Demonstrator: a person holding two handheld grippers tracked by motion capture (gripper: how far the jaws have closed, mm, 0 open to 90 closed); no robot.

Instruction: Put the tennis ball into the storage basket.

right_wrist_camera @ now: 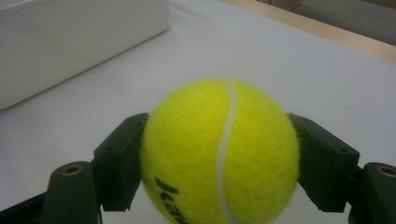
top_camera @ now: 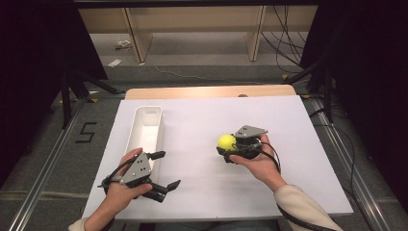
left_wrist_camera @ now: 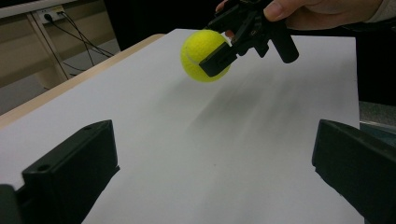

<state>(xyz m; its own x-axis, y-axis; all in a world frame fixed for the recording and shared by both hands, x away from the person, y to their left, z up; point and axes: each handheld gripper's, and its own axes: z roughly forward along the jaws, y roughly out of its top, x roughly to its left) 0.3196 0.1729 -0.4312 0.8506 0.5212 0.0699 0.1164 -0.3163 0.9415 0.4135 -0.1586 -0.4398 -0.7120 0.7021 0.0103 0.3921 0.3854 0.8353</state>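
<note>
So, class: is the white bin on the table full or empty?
Empty. In the high view the white bin lies open-topped with a bare white inside. The tennis ball is outside it, clamped in the right gripper.

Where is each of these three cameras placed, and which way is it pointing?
High view: fixed above the person's side, looking forward and down on the white table; both forearms, left gripper and right gripper show.
Left gripper view: rides the left gripper, looking across the table between its open jaws at the other hand.
Right gripper view: rides the right gripper, looking along its jaws towards the white bin.
All share the tennis ball in the right gripper.
</note>
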